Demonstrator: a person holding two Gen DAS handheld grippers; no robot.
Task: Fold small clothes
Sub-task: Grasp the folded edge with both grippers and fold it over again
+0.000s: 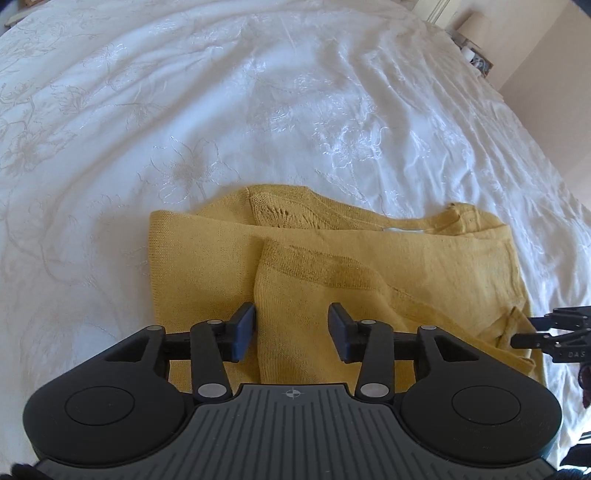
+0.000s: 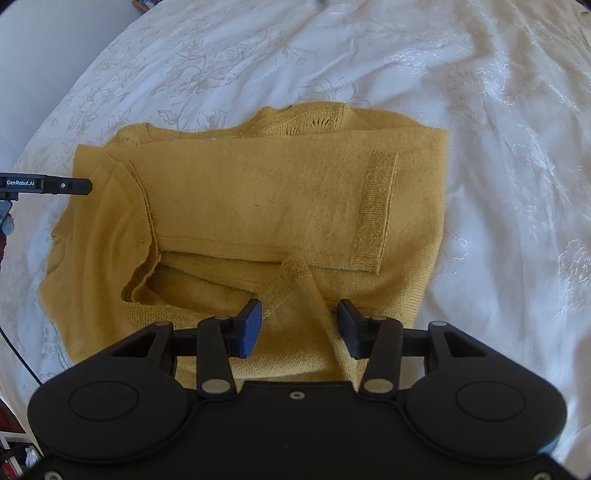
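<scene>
- The left gripper (image 1: 291, 330) has its jaws wide apart over a sleeve cuff, holding nothing
- The right gripper (image 2: 299, 328) is also wide open, gripping nothing
- The yellow sweater (image 2: 258, 192) lies folded on the white bedspread (image 2: 498, 147)

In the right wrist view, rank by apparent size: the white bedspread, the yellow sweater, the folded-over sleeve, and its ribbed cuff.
1. White bedspread
2. Yellow sweater
3. Folded-over sleeve
4. Ribbed cuff

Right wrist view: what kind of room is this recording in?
Probably a bedroom. The yellow sweater lies on a white embroidered bedspread, and the left wrist view shows a lamp at the bed's far corner.
</scene>
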